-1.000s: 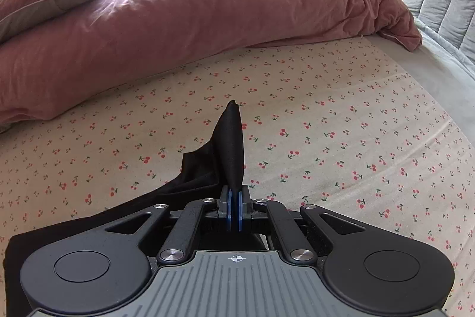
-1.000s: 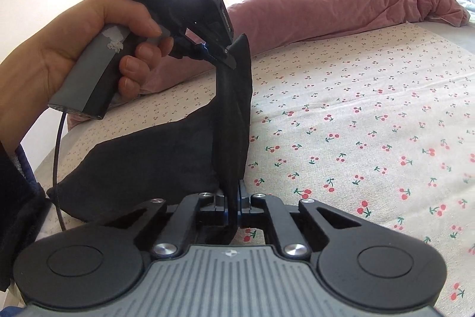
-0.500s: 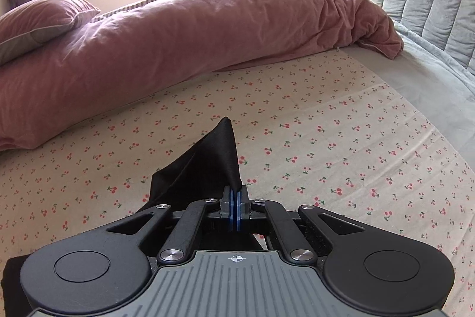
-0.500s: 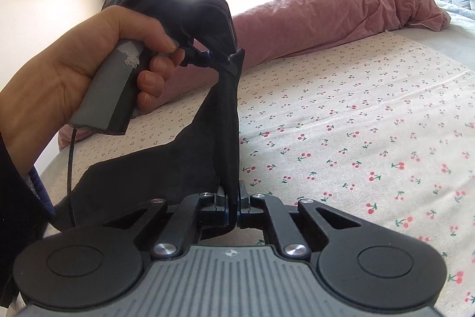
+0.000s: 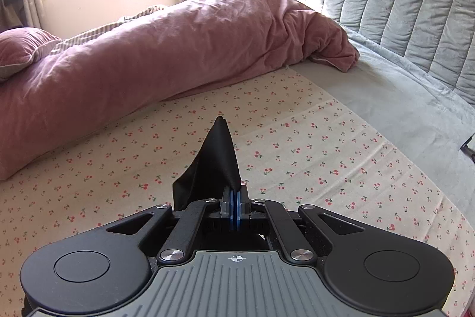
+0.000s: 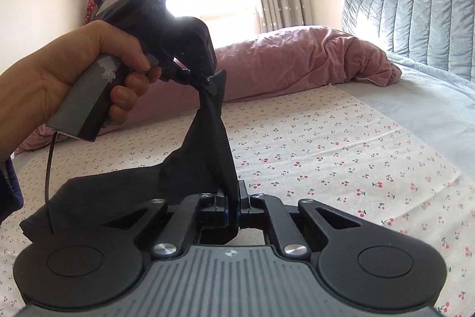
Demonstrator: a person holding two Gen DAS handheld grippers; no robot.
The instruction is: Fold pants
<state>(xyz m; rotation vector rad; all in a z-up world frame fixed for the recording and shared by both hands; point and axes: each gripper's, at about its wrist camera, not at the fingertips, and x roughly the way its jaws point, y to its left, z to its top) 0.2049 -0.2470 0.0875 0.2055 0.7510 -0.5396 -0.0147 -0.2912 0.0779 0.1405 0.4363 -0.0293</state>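
I keep both hand-held grippers, left (image 5: 236,198) and right (image 6: 233,199), clenched on the black pants' (image 6: 207,156) edge, lifting it off the bed (image 6: 326,156) to fold.

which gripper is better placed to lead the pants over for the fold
Neither clearly. The left gripper and right gripper are both shut on the black pants, lifting one edge off the cherry-print sheet, so they probably carry it together.

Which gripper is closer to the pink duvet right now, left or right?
Left. In the right wrist view the left gripper is raised out ahead, toward the pink duvet; the right gripper sits farther back. Both clamp the black pants.
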